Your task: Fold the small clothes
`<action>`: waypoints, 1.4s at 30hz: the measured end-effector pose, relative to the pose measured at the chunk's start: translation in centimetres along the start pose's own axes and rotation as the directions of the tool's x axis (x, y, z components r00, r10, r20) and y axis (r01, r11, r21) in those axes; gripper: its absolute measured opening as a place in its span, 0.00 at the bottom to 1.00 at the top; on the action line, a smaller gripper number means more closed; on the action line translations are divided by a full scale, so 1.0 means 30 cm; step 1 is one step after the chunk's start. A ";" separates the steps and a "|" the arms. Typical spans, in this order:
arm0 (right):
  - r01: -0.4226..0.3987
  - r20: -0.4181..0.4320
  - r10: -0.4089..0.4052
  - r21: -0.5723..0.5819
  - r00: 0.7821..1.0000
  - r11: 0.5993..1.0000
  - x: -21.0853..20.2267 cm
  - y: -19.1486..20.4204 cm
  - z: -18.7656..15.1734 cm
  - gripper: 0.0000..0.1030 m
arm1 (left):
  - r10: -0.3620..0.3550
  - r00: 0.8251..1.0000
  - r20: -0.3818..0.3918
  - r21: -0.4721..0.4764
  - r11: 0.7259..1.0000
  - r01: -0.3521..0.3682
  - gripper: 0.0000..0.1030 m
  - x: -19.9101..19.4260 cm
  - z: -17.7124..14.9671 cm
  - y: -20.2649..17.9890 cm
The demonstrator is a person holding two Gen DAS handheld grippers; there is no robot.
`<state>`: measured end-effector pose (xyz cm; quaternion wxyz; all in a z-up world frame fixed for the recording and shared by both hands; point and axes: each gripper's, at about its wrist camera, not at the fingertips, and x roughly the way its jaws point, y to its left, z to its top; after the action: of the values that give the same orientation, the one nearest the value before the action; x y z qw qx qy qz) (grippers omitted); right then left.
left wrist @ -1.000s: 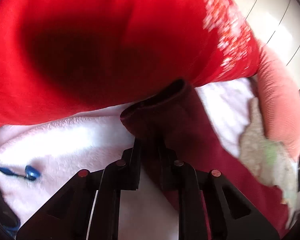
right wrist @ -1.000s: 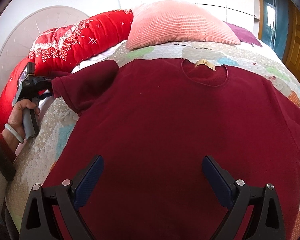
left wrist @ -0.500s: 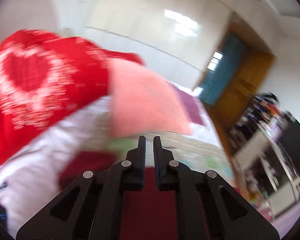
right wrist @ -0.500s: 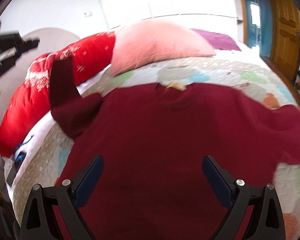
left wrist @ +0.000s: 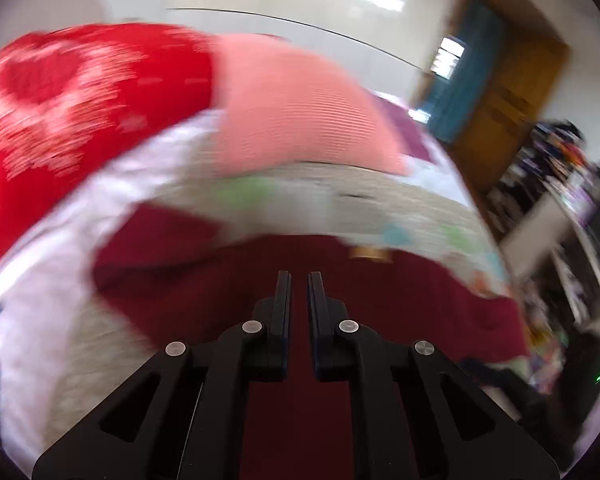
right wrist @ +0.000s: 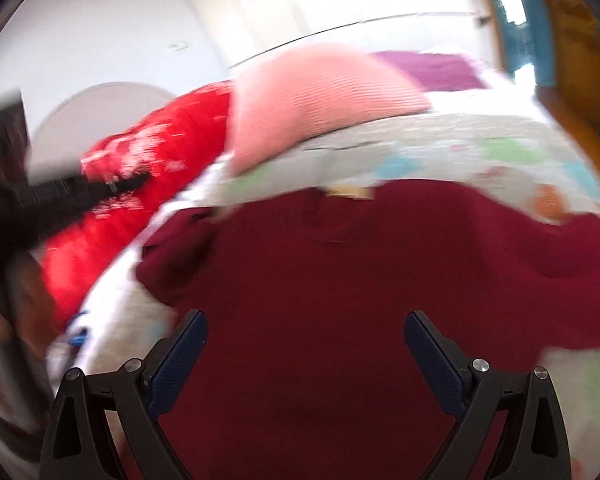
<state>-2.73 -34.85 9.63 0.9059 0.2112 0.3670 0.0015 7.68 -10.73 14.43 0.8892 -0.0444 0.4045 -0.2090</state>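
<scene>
The left tongs [left wrist: 299, 280], seen from their own wrist camera, have their two black fingers drawn almost together with only a thin slit between them and no cloth caught there; they hang above the dark red knitted short-sleeved top [left wrist: 300, 280], which lies spread face-up on the pale patchwork quilt of the bed [left wrist: 400, 208], its small tan neck label [left wrist: 368, 253] just beyond the tips and its near sleeve [left wrist: 156, 236] lying rumpled out to the left. Behind it sit a salmon-pink ribbed pillow [left wrist: 296, 116] and a bright red padded quilt with white hearts [left wrist: 60, 92]; the picture is heavily smeared. From the right wrist camera, the right tongs [right wrist: 306, 344] stand wide apart and empty over the lower body of the same top [right wrist: 340, 280], whose other sleeve [right wrist: 572, 248] trails off to the right, while the left tongs show only as a dark blur at the left edge. The garment looks light, soft and limp, so it should sag and crease from any single pinch; I would judge the best holds to be the firmer seamed parts, the sleeve cuff, shoulder seam or hem corner, pinched through both layers.
</scene>
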 end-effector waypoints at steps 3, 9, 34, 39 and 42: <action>-0.136 -0.014 0.135 -0.018 0.991 0.991 0.081 0.129 0.080 0.95 | 0.203 0.977 0.060 -0.095 0.976 -0.197 0.26 -0.008 -0.045 0.217; -0.330 -0.081 0.335 0.066 0.939 0.942 0.372 0.363 0.225 0.84 | 0.246 0.969 0.023 -0.248 0.941 -0.233 0.41 0.075 -0.115 0.483; -0.255 0.014 0.255 0.099 0.967 0.962 0.535 0.428 0.366 0.07 | 0.223 0.973 0.053 -0.266 0.943 -0.201 0.43 0.079 -0.120 0.542; -0.118 0.175 0.126 -0.054 0.977 0.992 0.129 0.263 0.389 0.07 | 0.196 0.977 0.088 -0.246 0.954 -0.170 0.43 0.066 -0.120 0.475; -0.012 0.206 0.027 -0.072 0.978 0.997 -0.030 0.101 0.331 0.07 | 0.156 0.985 0.078 -0.195 0.971 -0.138 0.43 0.082 -0.129 0.400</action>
<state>3.67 -36.03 17.76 0.9459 0.1820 0.2686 0.0014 10.30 -0.47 7.15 0.9119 -0.1080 0.3830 -0.1009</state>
